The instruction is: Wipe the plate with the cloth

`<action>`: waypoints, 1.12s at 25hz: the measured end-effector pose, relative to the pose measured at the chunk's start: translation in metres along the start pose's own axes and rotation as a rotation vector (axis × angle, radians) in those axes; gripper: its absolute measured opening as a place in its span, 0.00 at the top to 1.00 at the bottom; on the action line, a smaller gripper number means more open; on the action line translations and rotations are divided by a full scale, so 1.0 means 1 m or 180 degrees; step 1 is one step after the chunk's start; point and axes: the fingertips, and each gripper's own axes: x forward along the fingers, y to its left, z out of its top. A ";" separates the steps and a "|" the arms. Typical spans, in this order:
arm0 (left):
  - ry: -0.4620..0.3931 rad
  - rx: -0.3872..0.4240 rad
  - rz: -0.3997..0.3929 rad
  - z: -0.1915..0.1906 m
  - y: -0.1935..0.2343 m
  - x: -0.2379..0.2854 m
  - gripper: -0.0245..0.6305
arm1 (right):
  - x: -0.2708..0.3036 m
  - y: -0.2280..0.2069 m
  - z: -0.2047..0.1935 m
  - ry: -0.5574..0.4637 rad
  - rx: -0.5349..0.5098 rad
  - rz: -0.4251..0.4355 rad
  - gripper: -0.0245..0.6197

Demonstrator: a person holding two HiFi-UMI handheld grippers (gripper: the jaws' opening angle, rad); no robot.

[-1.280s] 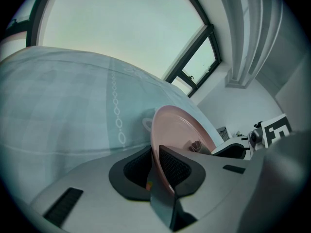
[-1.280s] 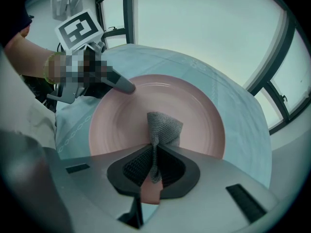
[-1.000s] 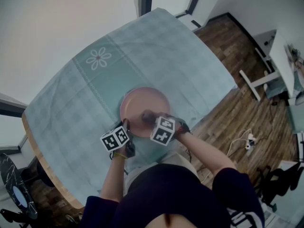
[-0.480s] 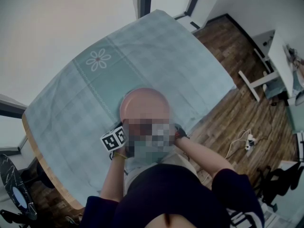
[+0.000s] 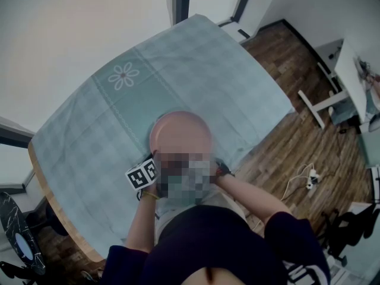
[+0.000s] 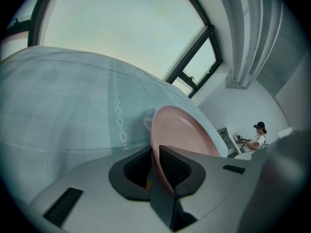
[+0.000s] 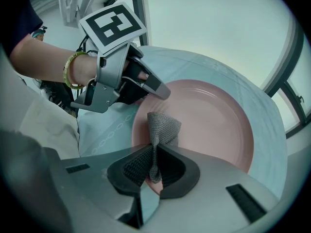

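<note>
At the lower middle of the head view, just beyond the person's body, the pink plate (image 5: 178, 129) sits face up on the pale checked tablecloth (image 5: 113, 117), and a mosaic patch covers most of both tools there.

From where I stand, the wiping looks under way rather than finished. The left gripper (image 6: 156, 152) has its jaws drawn narrow onto the plate's rim and pinches it to steady it. In the right gripper view that rim hold sits at the plate's upper left edge. The right gripper (image 7: 154, 155) has its jaws closed on the grey knitted cloth (image 7: 163, 126), which rests on the lower left part of the plate's inner face, near the left gripper's tips.

I see no dirt or wet streak, so I cannot tell how much surface has been covered. The wide far side toward the right of that frame seems left to do.

The cloth is bunched into a narrow strip. Its long axis runs straight out from the jaws, up the frame, and its folded free end leans slightly right. The plate is round, so it has no long axis.
</note>
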 end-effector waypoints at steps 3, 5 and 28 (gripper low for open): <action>-0.0005 0.0004 0.0013 0.000 0.001 0.000 0.87 | -0.002 0.000 0.000 -0.0041 0.0010 -0.0023 0.91; -0.0011 0.0021 0.0012 0.000 0.000 0.000 0.87 | -0.005 -0.001 0.001 -0.0110 0.0054 -0.0078 0.91; -0.0358 0.1060 -0.0045 -0.012 -0.062 -0.067 0.76 | -0.087 -0.019 -0.010 -0.1285 0.1692 -0.0670 0.91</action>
